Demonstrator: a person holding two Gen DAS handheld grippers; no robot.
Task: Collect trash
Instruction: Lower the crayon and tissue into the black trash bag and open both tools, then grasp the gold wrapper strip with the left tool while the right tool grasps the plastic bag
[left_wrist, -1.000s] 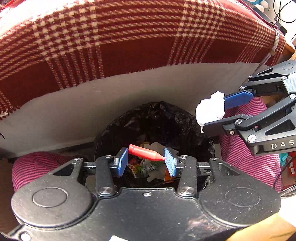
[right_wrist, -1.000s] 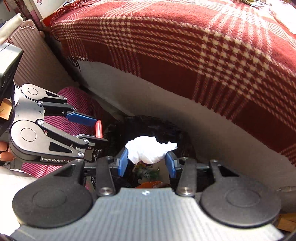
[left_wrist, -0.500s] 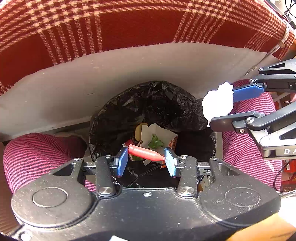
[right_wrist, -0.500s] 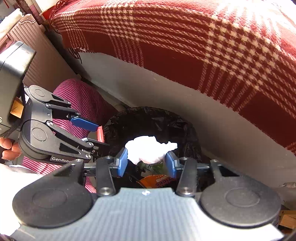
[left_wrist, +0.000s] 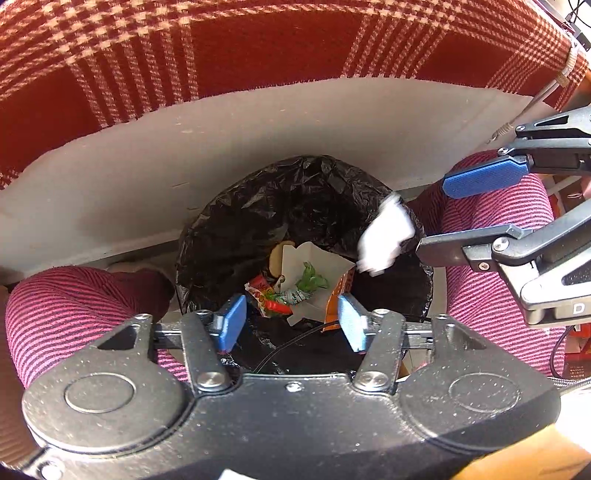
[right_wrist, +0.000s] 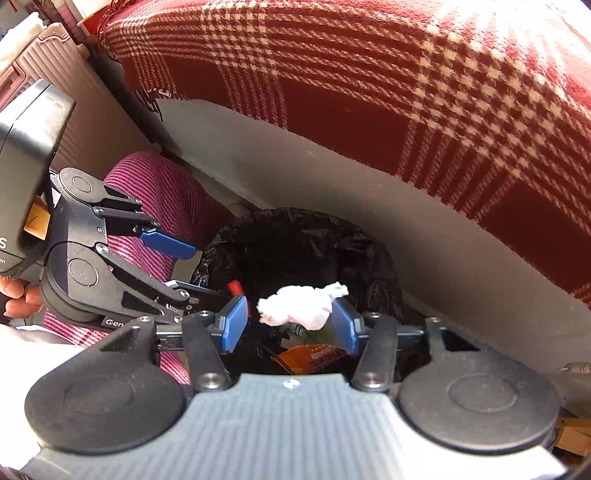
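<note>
While both your tongs point down over the black-lined round trash bin (left_wrist: 295, 206), its bottom holds a white carton, green scraps and orange wrappers. Your left tongs (left_wrist: 291, 323) have just opened, empty; the red plastic cap (right_wrist: 233, 287) drops free. Your right tongs (right_wrist: 291, 321) have just opened, the crumpled white tissue (right_wrist: 299, 304) loose between them. Beyond hangs a red plaid blanket (left_wrist: 258, 44).

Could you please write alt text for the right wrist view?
A crumpled tissue sits between the right gripper's open jaws, above a black-lined bin. The left gripper reaches in from the left, beside a red plaid blanket.
</note>
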